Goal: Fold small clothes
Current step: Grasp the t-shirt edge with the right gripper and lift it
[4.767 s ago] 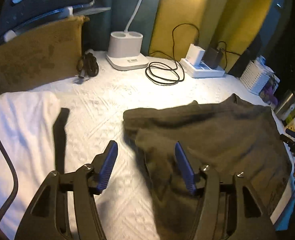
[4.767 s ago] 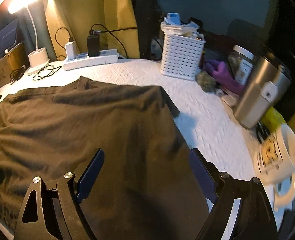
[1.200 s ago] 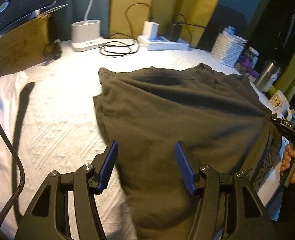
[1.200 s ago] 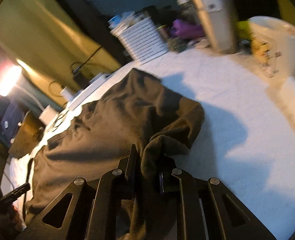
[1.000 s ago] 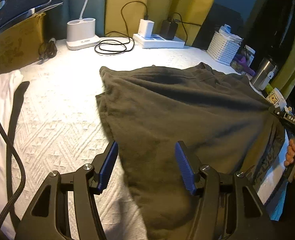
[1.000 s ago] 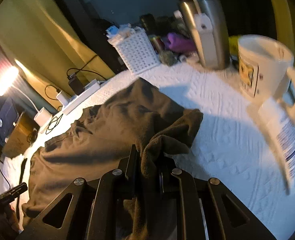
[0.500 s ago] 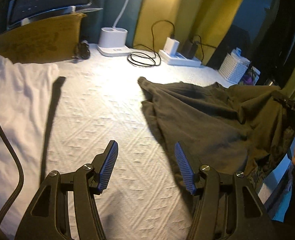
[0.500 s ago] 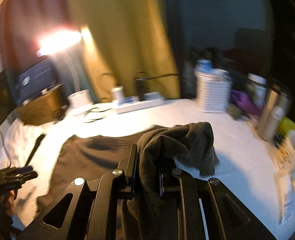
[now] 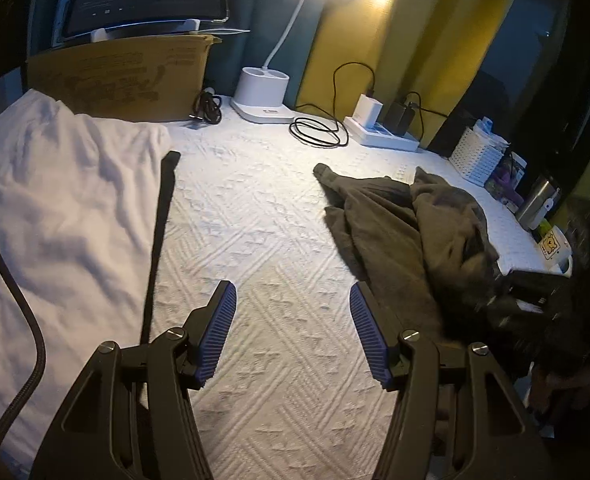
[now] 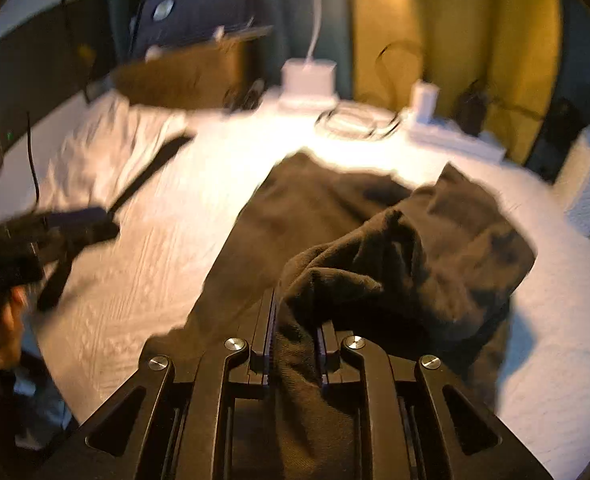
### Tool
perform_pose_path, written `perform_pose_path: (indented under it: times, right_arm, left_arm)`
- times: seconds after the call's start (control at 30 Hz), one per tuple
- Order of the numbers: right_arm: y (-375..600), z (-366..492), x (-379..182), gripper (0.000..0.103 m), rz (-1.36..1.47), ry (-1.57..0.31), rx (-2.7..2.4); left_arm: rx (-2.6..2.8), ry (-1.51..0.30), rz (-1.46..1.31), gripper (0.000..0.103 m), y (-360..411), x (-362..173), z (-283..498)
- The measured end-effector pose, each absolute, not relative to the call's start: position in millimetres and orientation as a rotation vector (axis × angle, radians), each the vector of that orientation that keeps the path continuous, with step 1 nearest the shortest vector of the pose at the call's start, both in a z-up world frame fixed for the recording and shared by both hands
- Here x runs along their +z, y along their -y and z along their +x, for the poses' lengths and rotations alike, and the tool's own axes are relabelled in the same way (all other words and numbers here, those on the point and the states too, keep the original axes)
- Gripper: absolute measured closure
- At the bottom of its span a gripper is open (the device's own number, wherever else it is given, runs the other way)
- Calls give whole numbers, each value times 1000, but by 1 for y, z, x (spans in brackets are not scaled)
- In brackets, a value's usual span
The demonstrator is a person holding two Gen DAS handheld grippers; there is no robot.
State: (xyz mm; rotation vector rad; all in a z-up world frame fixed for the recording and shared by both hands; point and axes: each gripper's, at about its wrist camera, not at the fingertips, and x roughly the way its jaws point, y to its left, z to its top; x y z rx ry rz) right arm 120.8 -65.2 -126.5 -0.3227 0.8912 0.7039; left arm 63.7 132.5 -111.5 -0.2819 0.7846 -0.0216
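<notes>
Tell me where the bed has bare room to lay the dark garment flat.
The free patch lies between the white cloth and the dark garment, below the lamp base. The far edge is crowded: cable coil, power strip, white basket.

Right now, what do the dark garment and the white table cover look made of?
Dark garment: soft matte knit, probably cotton, judging by its fuzzy surface and limp folds. White table cover: quilted or embossed fabric, matte, with raised diamond patterning; fibre unclear.

No legible text anywhere (print on cardboard box (image 9: 119, 76) too blurred).
</notes>
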Motion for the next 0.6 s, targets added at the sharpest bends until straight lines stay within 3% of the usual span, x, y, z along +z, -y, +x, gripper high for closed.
perform_pose_path:
  times: [0.07, 0.13, 0.17, 0.6]
  right_arm:
    - [57, 112, -134, 77, -349, -911, 737]
    - [56, 102, -132, 25, -331, -902, 786]
    - [55, 96, -131, 19, -319, -896, 820]
    - [154, 96, -78, 19, -153, -800, 720]
  left_arm:
    - [-19, -784, -278, 44, -133, -111, 63]
    - [-19, -781, -270, 44, -132, -108, 62]
    - [-20, -777, -264, 44, -130, -106, 61]
    - [-115, -757, -117, 44, -67, -73, 92]
